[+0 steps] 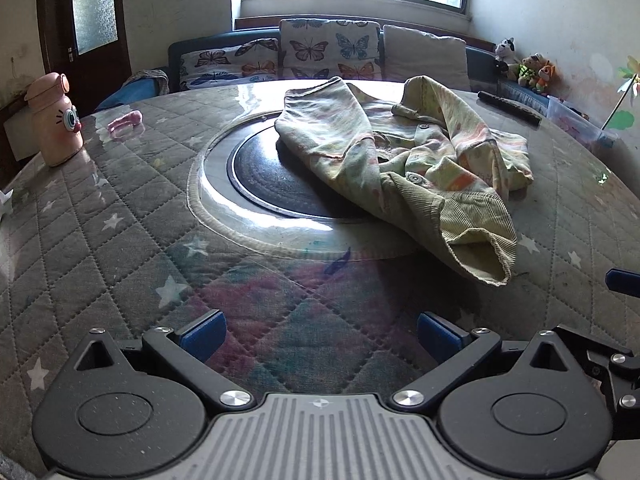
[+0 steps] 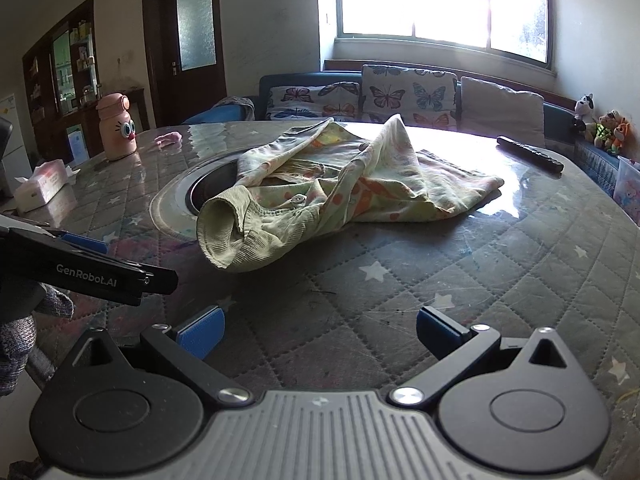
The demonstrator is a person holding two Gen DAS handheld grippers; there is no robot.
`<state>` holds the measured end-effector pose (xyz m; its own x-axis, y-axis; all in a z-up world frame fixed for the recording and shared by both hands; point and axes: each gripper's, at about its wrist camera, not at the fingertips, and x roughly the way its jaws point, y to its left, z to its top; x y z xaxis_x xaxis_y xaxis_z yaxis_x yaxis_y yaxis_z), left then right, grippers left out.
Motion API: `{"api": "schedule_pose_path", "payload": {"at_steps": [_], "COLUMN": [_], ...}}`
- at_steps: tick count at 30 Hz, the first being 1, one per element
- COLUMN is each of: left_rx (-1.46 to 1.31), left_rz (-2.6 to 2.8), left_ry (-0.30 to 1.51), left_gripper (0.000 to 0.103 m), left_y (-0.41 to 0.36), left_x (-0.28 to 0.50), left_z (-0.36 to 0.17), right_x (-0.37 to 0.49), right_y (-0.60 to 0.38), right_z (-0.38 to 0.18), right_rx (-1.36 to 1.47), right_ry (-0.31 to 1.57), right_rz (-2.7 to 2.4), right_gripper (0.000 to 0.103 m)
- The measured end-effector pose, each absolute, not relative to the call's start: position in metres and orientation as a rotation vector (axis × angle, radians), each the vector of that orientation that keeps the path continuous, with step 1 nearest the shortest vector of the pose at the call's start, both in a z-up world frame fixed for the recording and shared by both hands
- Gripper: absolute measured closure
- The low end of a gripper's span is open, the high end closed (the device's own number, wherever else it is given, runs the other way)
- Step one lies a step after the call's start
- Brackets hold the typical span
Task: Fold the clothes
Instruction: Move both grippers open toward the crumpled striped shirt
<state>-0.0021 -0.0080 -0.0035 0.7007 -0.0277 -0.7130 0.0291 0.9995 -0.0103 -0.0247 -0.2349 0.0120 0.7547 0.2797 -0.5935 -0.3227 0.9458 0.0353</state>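
A crumpled pale green child's garment (image 1: 404, 164) with orange and pink print lies in a heap on the round table, partly over the dark centre disc (image 1: 276, 176). Its ribbed cuff (image 1: 480, 240) points toward me. In the right wrist view the same garment (image 2: 340, 188) lies ahead, cuff (image 2: 228, 236) nearest. My left gripper (image 1: 320, 338) hovers open over the quilted cover, short of the garment, nothing between its blue pads. My right gripper (image 2: 320, 336) is likewise open and empty. The left gripper's black body (image 2: 92, 276) shows at the left of the right wrist view.
The table (image 1: 100, 240) has a glass-topped grey quilted cover with stars. A pink bottle (image 1: 60, 120) and a pink item (image 1: 126, 122) stand far left, a tissue box (image 2: 42, 186) at the left edge, a dark remote (image 1: 510, 108) far right. A sofa (image 1: 332, 52) lies behind.
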Motion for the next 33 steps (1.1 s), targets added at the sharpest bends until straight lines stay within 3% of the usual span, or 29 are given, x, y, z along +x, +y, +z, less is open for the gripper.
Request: {"api": "schedule_pose_path", "payload": {"at_steps": [33], "left_rx": [0.051], "left_rz": [0.024], "left_ry": [0.756], "left_gripper": [0.000], "left_y": [0.008], "left_x": [0.062], "left_z": [0.030], "right_x": [0.057], "right_y": [-0.255], "right_z": [0.049], "right_rx": [-0.047], "right_ry": [0.618], "right_rz": [0.270], "right_gripper": [0.000]}}
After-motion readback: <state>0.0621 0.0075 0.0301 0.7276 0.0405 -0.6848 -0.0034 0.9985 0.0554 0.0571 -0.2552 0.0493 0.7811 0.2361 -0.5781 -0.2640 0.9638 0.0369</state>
